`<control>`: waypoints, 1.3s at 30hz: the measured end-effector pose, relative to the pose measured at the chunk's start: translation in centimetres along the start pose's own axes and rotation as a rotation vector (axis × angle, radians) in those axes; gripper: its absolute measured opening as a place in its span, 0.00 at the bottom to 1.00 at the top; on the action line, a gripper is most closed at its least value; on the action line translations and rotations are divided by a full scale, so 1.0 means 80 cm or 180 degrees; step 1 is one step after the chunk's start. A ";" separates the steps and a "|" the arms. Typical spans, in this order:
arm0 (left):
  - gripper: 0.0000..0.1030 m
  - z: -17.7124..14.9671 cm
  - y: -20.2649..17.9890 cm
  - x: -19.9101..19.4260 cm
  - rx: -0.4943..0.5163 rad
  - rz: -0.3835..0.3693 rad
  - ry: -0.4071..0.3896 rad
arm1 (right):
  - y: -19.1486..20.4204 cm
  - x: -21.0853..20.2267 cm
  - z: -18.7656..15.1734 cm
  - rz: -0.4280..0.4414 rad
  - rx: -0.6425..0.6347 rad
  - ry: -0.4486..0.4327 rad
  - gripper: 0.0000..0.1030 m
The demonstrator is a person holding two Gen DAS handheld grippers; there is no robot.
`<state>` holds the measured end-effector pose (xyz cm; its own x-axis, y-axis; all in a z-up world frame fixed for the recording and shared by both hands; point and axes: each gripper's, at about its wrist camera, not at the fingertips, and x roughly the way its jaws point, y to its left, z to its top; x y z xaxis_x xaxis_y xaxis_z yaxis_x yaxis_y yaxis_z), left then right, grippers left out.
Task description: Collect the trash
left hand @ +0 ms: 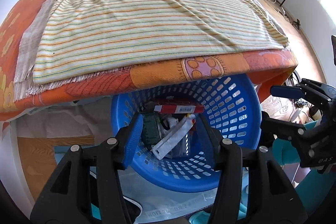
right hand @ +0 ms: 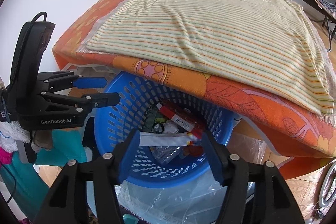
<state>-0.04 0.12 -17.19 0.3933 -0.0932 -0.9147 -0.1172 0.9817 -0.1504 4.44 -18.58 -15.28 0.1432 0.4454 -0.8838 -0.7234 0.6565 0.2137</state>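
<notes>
- The trash sits in the blue perforated basket [left hand: 231, 102] straight ahead of and below both grippers: a red carton with a barcode label [right hand: 184, 119], a white wrapper [right hand: 166, 138], a green packet [left hand: 150, 129] and what looks like crumpled clear plastic, though the pile is partly hidden.
- The left gripper [left hand: 168, 138] has its jaws apart and holds nothing; the right gripper [right hand: 171, 152] is likewise spread and empty.
- Judging by the striped cloth [left hand: 147, 20] on the orange floral tablecloth [right hand: 262, 102] beyond the fingertips, with no litter showing, collection seems nearly done.
- The left gripper's body reads "GenRobot.AI"; the barcode digits are illegible.
</notes>
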 end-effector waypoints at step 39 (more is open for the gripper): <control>0.78 0.105 -0.011 -0.114 -0.0234 0.0236 -0.1006 | -0.040 -0.060 0.080 -0.0180 0.0208 -0.0536 0.90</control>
<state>4.14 1.49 -5.56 0.6433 0.0455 -0.7643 -0.2169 0.9682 -0.1250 10.37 -18.94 -9.04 0.2976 0.4987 -0.8141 -0.6664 0.7191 0.1969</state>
